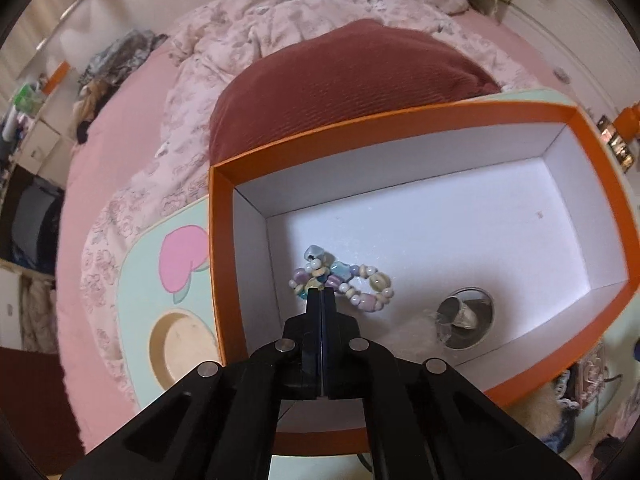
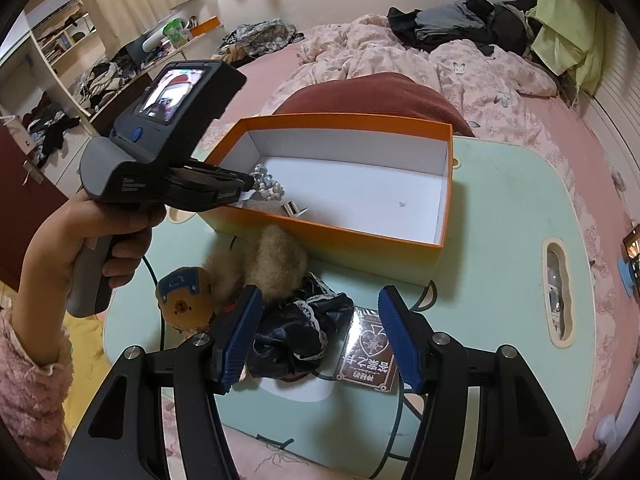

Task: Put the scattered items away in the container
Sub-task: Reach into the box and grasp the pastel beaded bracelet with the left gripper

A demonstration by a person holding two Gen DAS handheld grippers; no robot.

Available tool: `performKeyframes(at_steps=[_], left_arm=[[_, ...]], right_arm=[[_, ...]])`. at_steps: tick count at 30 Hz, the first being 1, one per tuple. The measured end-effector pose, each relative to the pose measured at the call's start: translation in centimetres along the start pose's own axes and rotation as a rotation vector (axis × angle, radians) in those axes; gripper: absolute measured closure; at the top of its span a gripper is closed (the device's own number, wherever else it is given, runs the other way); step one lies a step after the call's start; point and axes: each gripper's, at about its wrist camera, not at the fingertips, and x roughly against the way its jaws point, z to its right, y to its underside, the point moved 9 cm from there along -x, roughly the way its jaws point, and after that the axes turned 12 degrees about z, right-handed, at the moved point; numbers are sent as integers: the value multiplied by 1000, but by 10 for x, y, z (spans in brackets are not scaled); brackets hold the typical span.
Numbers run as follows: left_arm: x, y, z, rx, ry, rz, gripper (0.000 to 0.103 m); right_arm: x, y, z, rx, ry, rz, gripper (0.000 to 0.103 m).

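Closest to me, the right gripper hangs with its blue pads well apart and nothing between them. Just under and ahead of it on the green table lie a dark lacy cloth, a fluffy toy with a bear face and a small packet of cards. A cable runs under the packet; a grab there may well snag it and drag things across the table.

Further out, the orange box sits on the table against the red cushion. The left gripper is pointed steeply down into it, jaws fully together, the tips right at the bead bracelet on the box floor. Whether they pinch a bead or strand or merely touch it I cannot tell. If they have caught one, lifting the hand would pull the bracelet back out, or stretch its cord. A ring on a small round silver dish lies near; a sideways sweep could knock it. The toy's fluff presses against the near wall, so tugging it might shift the light box.

Beyond is only the rumpled blanket on the bed.
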Motion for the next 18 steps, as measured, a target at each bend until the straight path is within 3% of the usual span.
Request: performKeyframes(at_steps=[6, 10, 15, 16, 18], left_arm=[[34, -22, -7, 71, 82, 98, 103], [20, -16, -4, 112, 134, 8, 94], [-14, -13, -4, 130, 60, -37, 93], [-16, -16, -4, 124, 32, -23, 90], [-20, -19, 1, 107, -1, -13, 59]], right_arm=[[1, 1, 0, 2, 3, -2, 42], [1, 0, -2, 0, 1, -2, 42], [-1, 1, -4, 4, -9, -8, 42], [-1, 2, -3, 6, -8, -12, 42], [-1, 3, -2, 5, -7, -13, 42]])
